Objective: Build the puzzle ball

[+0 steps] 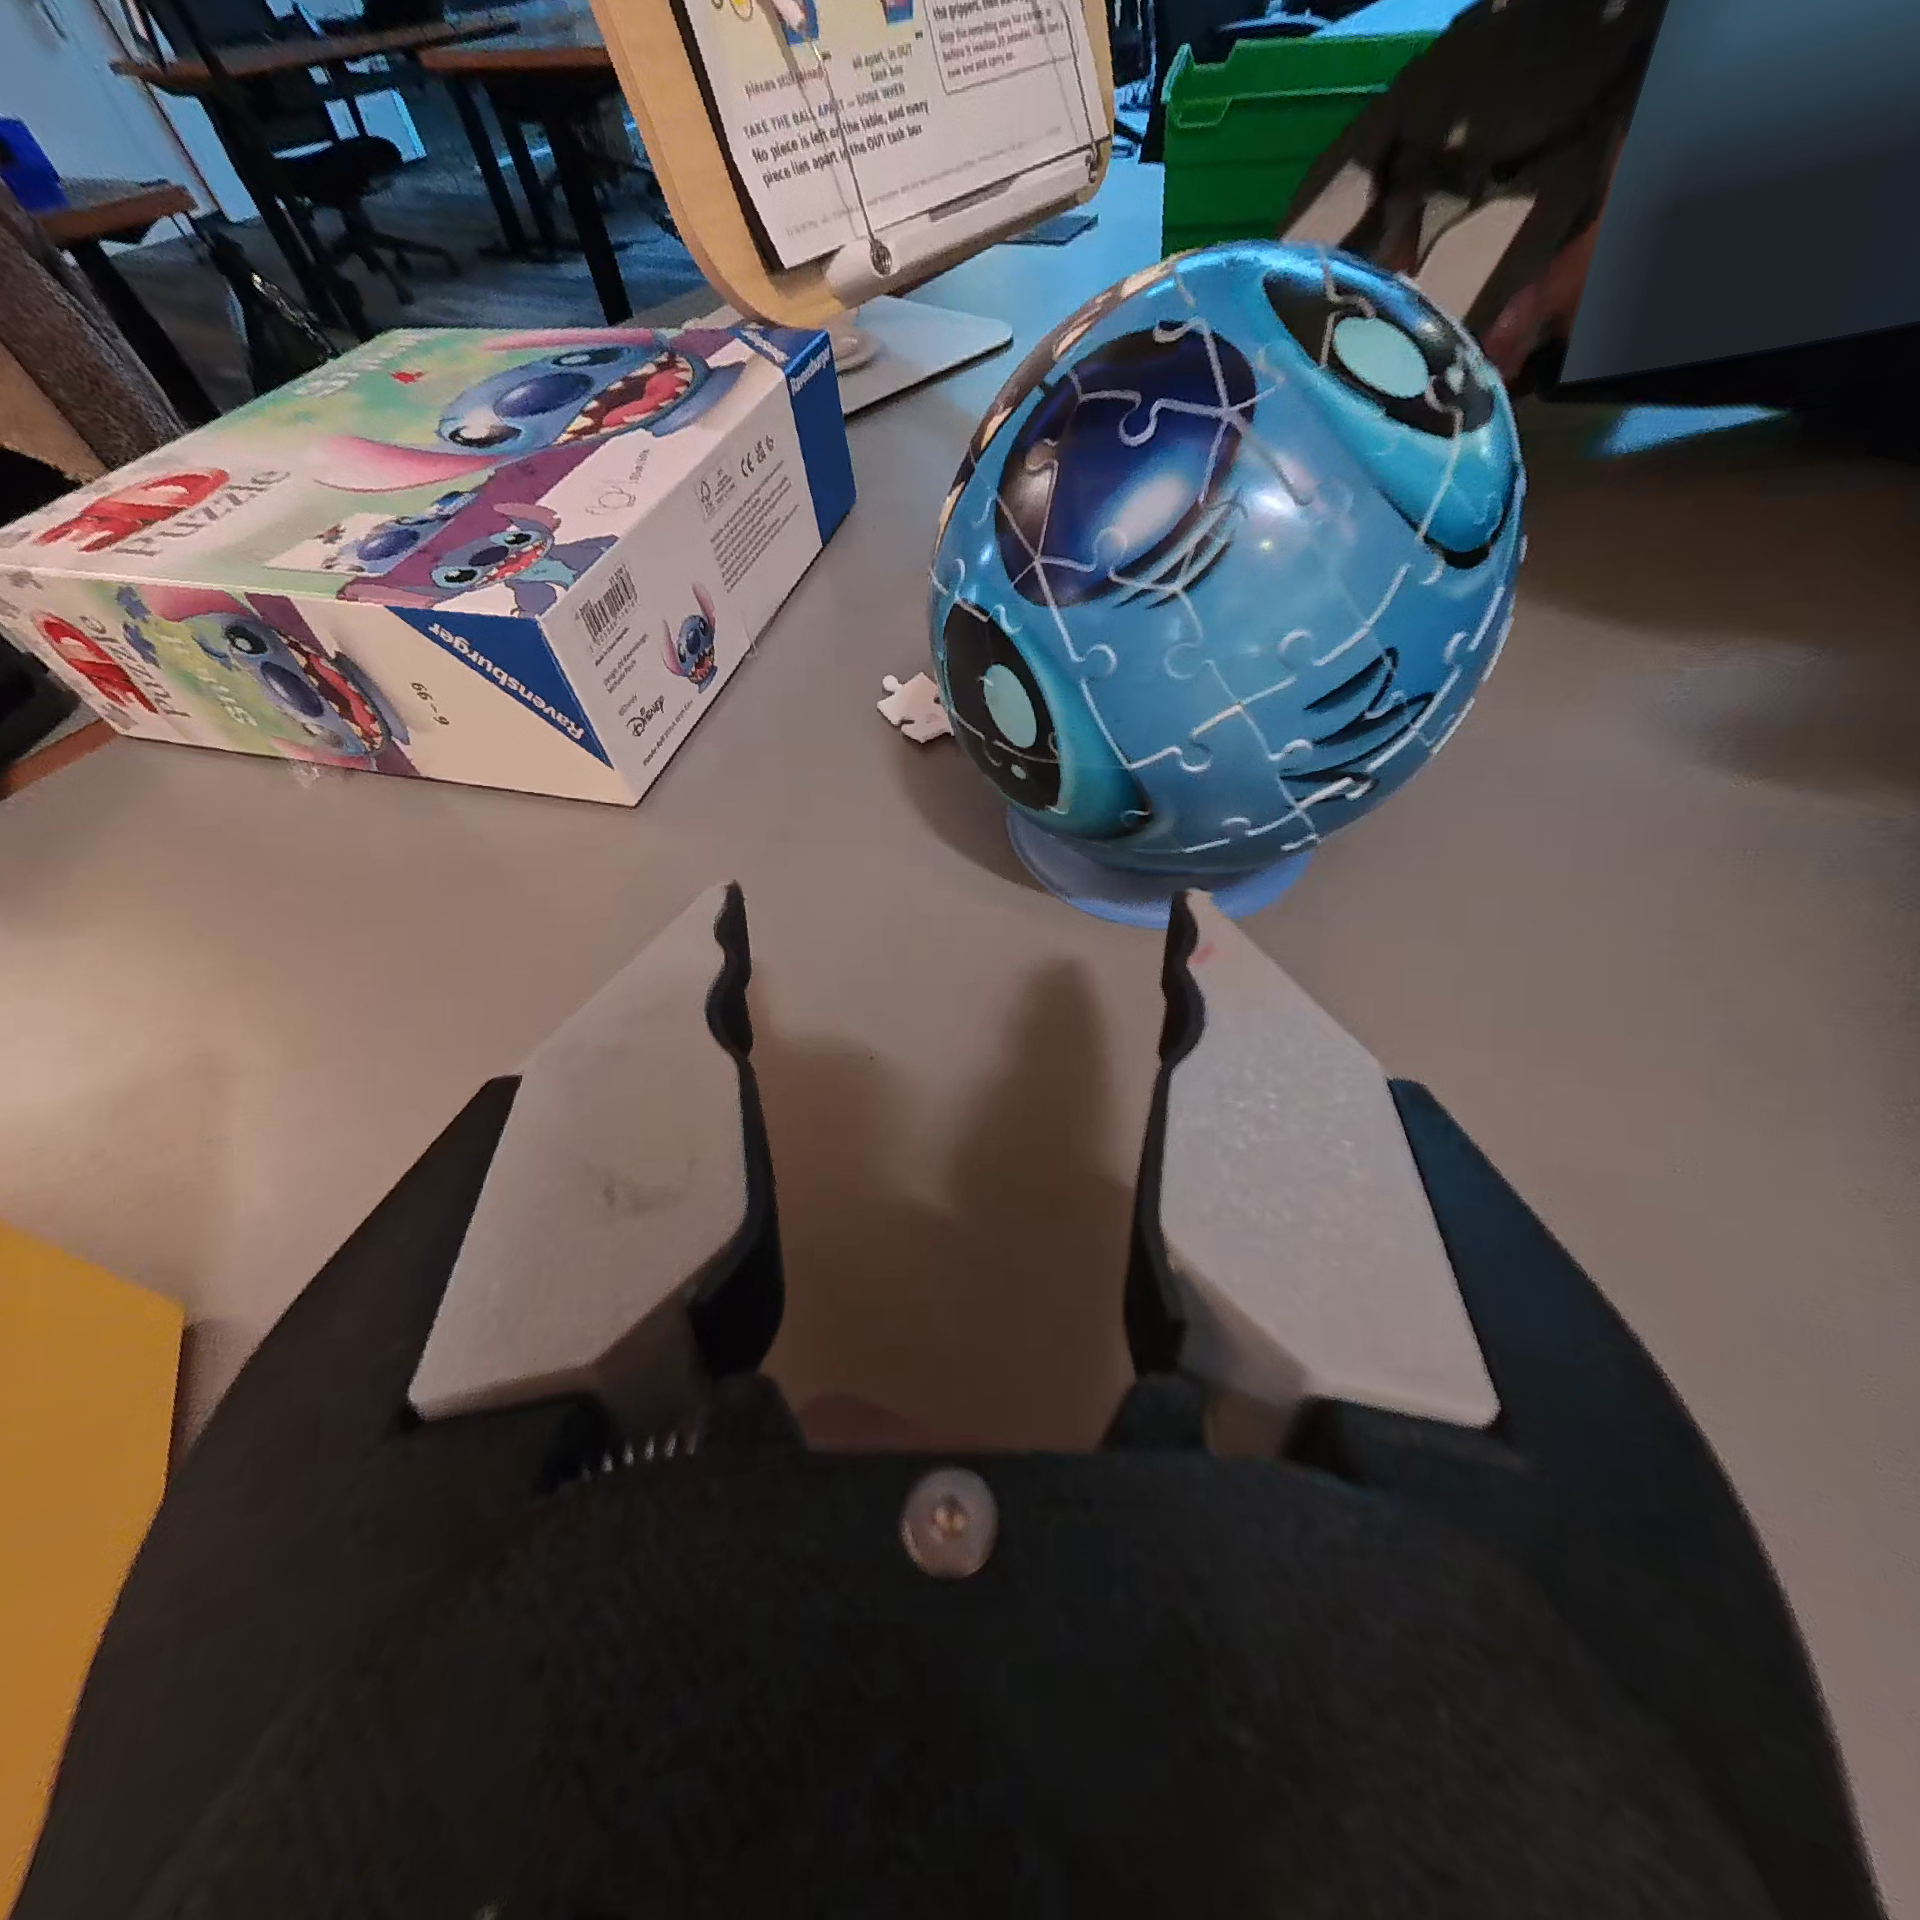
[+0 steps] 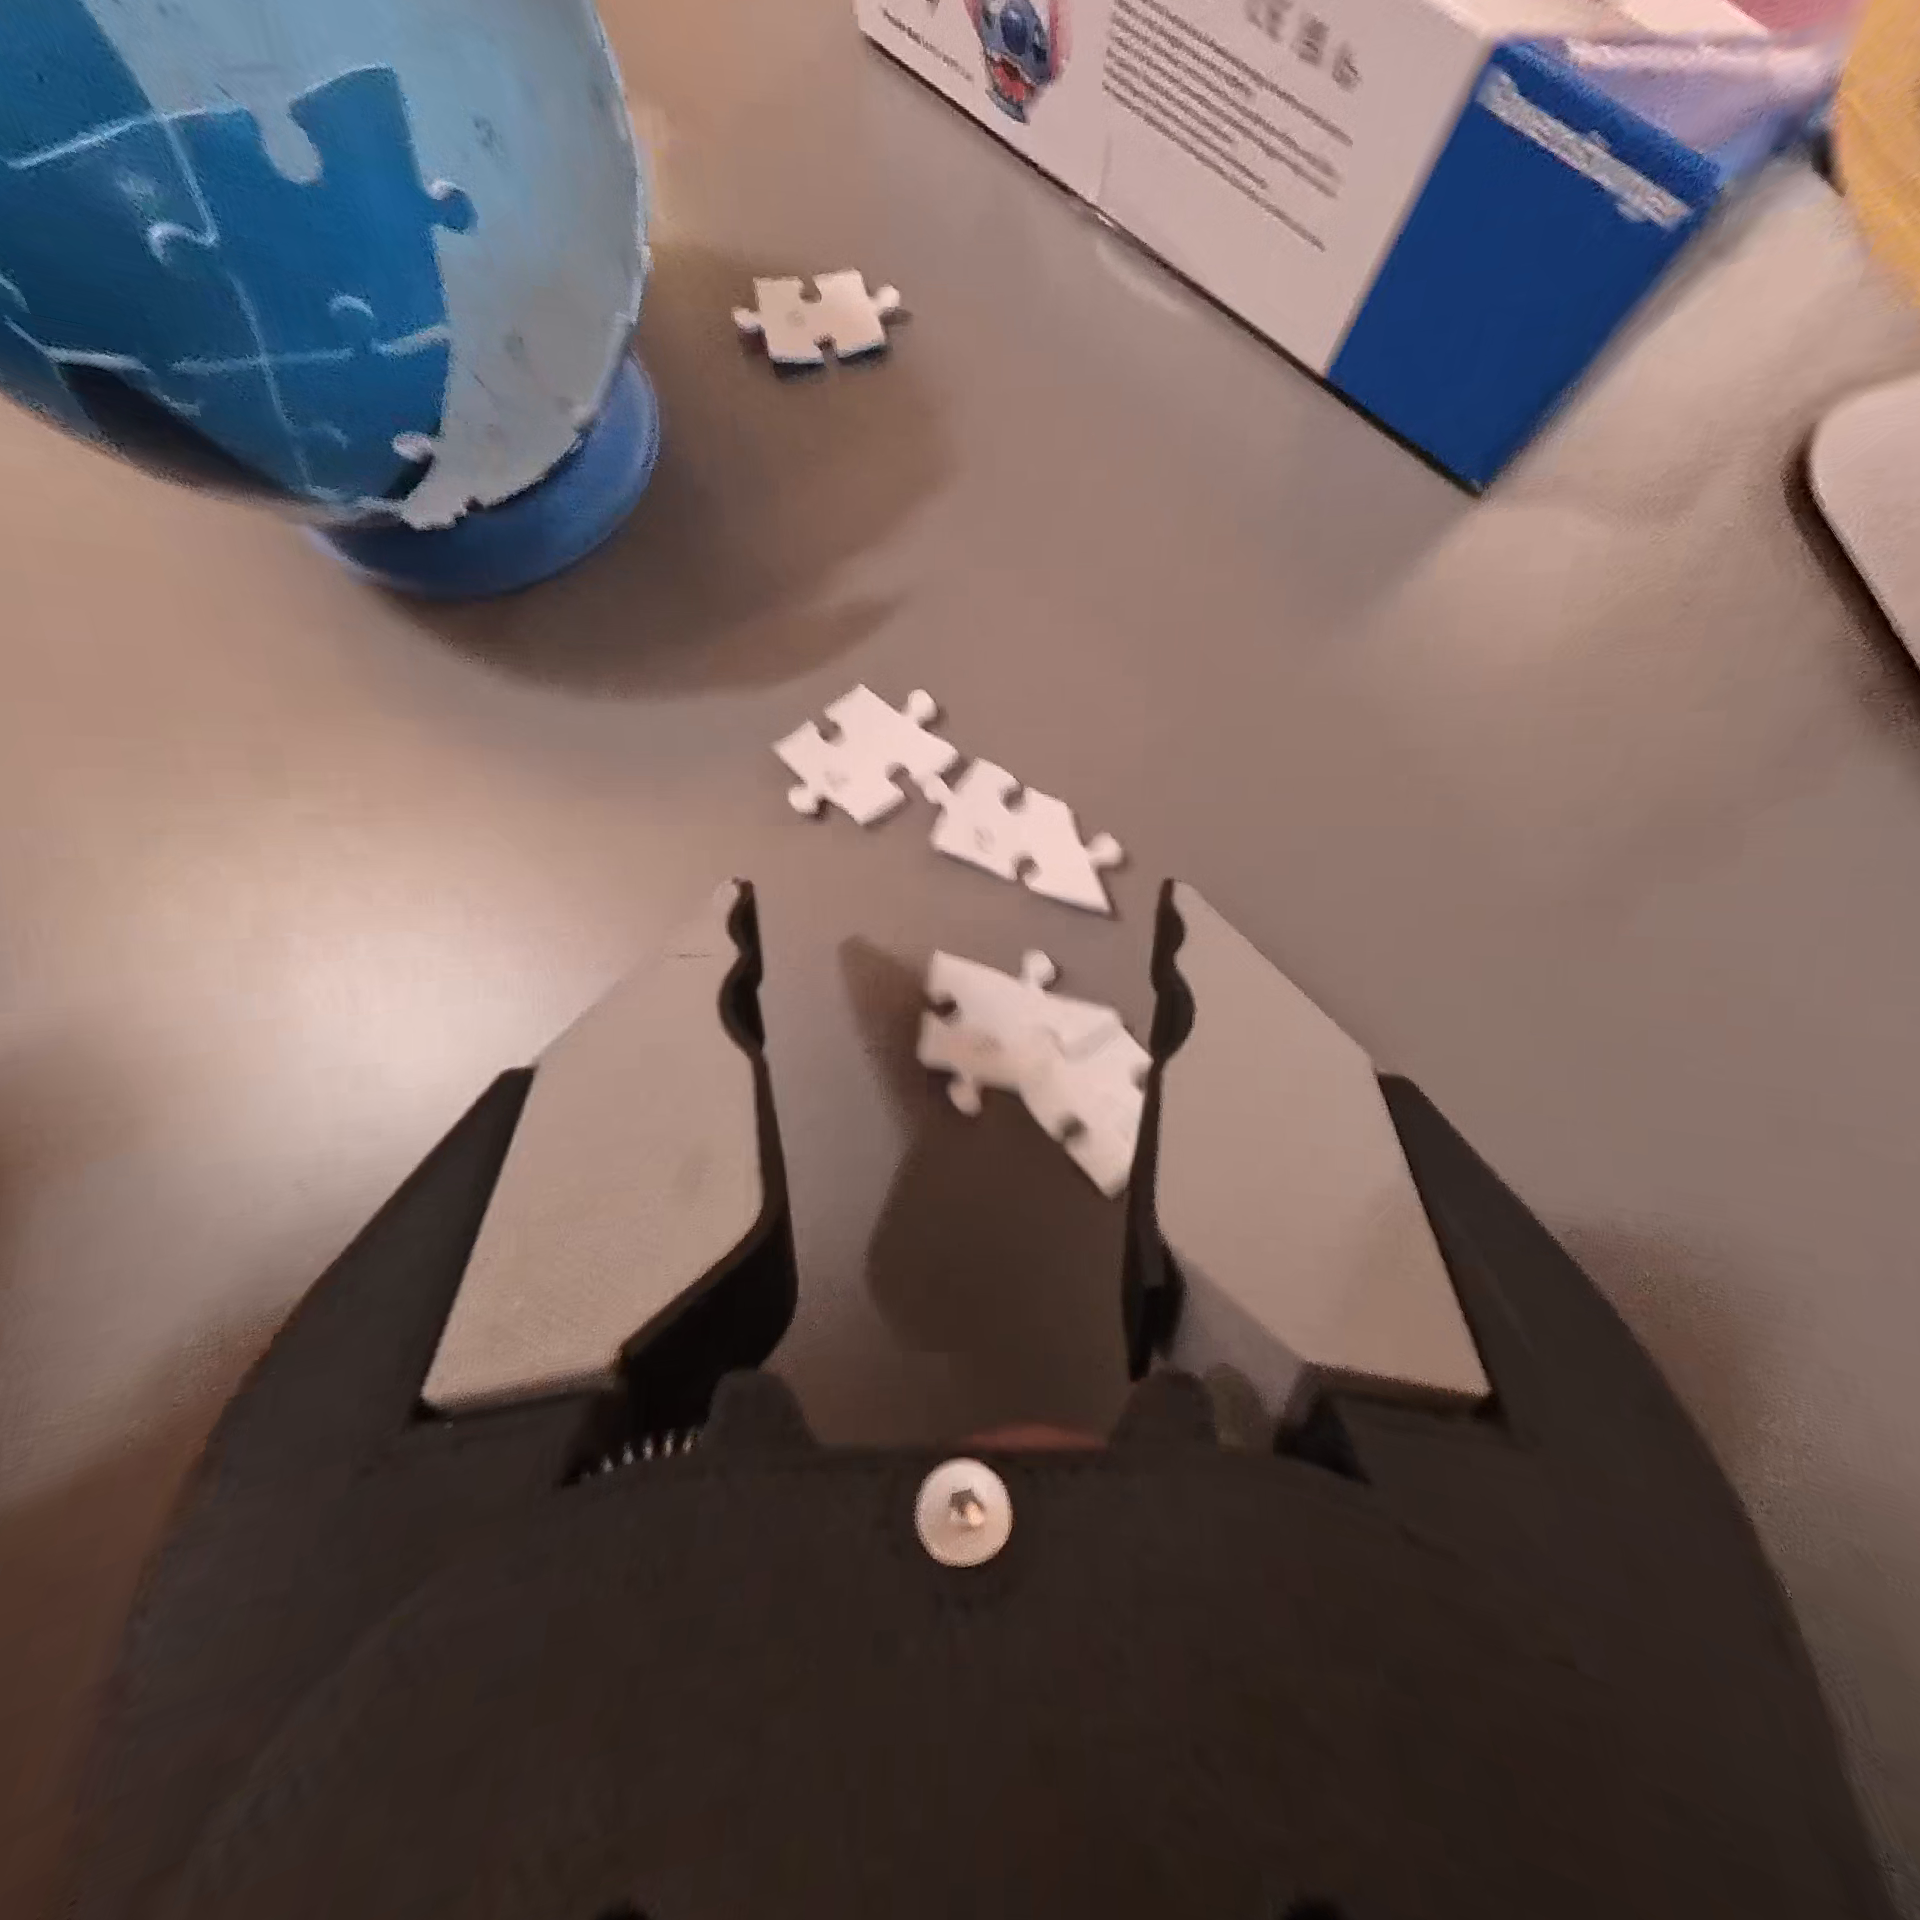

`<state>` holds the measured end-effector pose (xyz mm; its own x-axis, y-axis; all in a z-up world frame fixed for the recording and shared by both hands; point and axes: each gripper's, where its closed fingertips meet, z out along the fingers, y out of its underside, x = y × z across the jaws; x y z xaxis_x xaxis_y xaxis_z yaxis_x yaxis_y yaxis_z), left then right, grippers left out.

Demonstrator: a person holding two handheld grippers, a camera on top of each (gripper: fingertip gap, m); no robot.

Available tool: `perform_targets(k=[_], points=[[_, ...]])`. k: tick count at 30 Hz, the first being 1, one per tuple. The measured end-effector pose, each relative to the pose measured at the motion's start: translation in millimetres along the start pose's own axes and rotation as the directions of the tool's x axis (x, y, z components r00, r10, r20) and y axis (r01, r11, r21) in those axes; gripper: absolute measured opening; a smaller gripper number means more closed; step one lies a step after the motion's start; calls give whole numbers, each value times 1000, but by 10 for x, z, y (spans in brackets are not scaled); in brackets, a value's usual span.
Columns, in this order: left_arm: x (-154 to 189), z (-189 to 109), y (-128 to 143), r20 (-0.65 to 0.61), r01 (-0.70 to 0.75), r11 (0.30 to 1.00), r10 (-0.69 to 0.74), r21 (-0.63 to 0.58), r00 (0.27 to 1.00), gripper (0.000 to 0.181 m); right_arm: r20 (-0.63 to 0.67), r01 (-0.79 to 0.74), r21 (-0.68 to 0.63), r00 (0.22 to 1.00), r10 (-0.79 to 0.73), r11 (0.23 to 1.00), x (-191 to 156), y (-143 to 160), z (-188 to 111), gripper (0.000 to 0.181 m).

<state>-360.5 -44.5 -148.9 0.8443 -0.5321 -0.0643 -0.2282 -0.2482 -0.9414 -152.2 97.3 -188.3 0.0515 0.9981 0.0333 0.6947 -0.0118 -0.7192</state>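
Puzzle ball (image 1: 1226,561) nearly whole, sits on blue stand (image 1: 1153,894) on grey surface (image 1: 312,987), right of puzzle box (image 1: 416,561).

Gap in shell shows in right wrist view.

Left gripper (image 1: 956,914) wide, empty, short of ball.

Right gripper (image 2: 956,904) wide, empty, over loose white pieces (image 2: 1029,1049).

Step, as judged: picking next piece. Next move needs closing on thin flat piece, face-down, lying partly over another.

Left tongs (image 1: 954,914) and right tongs (image 2: 954,914) alike, black matte bodies flaring wide, pale grey wedge fingers (image 1: 623,1122) with wavy black inner pads, silver screw at 6 o'clock, small coil spring
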Motion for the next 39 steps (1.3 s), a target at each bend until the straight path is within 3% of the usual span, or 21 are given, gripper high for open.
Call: perform_targets(k=[2,7,10,16,21,28,32,34,39], points=[[-13,-19,-27,13,4,1000,-4,22,1000,76,19,45,-19,999,-44,999,-160,-71,139,64],[-50,-45,-51,21,33,998,-34,47,999,75,28,213,-95,977,-211,972,-152,-62,325,61],[-34,-29,-34,4,36,999,-37,34,999,72,171,240,-100,960,-221,966,-235,-63,370,46],[-37,-23,-27,6,38,999,-38,28,999,71,272,302,-133,927,-258,944,-127,-91,409,56],[-55,-29,-31,6,54,998,-55,34,998,70,347,403,-134,875,-338,906,-166,-21,356,34],[-72,-30,-46,11,73,996,-73,45,997,68,339,391,-93,877,-341,915,-222,-61,389,24],[-287,-59,-127,105,157,985,-164,70,981,53,288,397,-63,886,-365,915,-151,-169,359,23],[-412,-109,-343,155,198,978,-205,63,966,47,220,424,-33,887,-407,905,-75,-322,298,23],[-426,26,-1312,135,171,985,-167,-16,977,33,76,512,46,854,-514,858,-40,-783,147,23]])
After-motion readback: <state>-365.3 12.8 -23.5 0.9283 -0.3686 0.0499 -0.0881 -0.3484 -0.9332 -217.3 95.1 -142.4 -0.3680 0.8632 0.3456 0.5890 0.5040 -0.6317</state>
